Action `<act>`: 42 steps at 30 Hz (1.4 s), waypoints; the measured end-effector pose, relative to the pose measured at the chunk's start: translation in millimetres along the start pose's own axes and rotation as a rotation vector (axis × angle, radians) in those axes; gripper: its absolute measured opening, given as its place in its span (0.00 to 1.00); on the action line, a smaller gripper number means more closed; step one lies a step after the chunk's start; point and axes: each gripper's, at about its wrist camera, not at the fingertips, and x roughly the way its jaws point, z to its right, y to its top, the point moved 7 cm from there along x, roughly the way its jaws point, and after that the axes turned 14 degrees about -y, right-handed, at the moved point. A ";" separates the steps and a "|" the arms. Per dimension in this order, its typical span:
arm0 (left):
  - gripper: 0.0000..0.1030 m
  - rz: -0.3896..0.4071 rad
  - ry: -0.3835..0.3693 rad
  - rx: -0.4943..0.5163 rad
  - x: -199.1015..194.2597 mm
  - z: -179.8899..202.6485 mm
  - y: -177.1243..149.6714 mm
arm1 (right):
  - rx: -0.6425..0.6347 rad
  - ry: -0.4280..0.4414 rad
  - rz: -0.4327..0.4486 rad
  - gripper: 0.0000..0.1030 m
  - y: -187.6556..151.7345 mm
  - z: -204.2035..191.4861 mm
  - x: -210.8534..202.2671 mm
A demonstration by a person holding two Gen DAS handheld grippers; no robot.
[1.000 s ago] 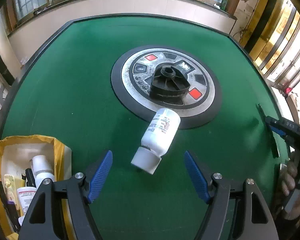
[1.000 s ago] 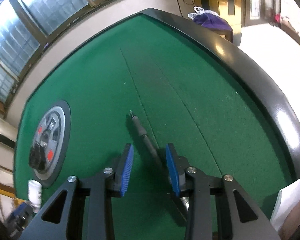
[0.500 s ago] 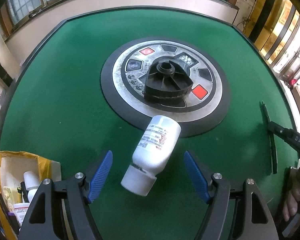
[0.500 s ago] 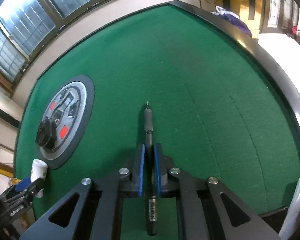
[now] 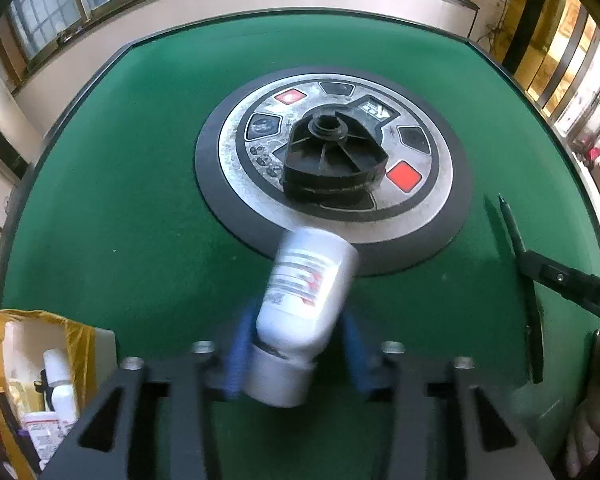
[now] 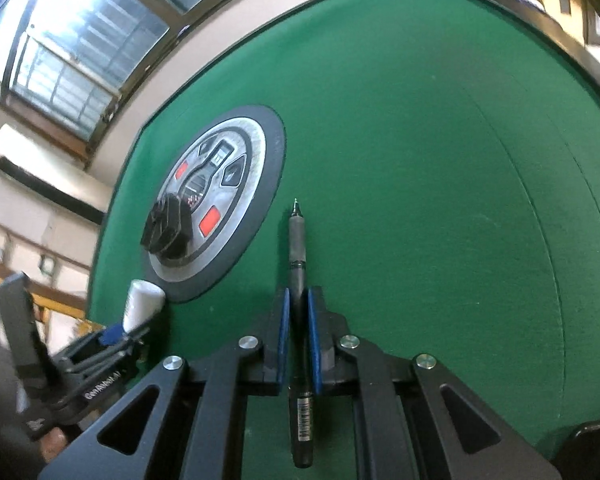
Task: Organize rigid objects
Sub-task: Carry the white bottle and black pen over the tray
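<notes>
On the green surface (image 5: 140, 200), only the left view shows a yellow box (image 5: 4, 320). Left claw (image 5: 296, 354), just closing, grips a white bottle (image 5: 308, 288); right claw (image 6: 296, 332) clenches a pen (image 6: 298, 256).

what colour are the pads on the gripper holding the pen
Blue pads on the right gripper, clamped on the black pen; clearest in the right wrist view.

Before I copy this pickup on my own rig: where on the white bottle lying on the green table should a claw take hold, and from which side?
Grip the white bottle low on its body by the neck, above the cap, coming from the cap end with one pad on each curved side. It lies flat, cap toward the left claw, so the round body sits crosswise between the pads. The claw's jaws have just been closing on it there.
</notes>
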 end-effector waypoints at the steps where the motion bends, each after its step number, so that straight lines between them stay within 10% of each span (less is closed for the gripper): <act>1: 0.36 0.000 0.010 0.009 -0.7 0.5 -1.3 | -0.013 -0.015 0.007 0.09 -1.2 -3.1 1.2; 20: 0.36 -0.012 -0.006 -0.019 -8.3 5.6 -21.4 | -0.171 -0.165 0.086 0.09 -15.4 -30.6 -0.2; 32: 0.35 0.043 -0.251 -0.219 -68.2 13.4 -89.7 | -0.256 0.139 0.049 0.09 -40.2 -83.4 -17.3; 42: 0.35 0.213 -0.239 -0.251 -162.6 -22.6 -143.2 | -0.376 0.262 0.081 0.09 -73.3 -124.5 -35.0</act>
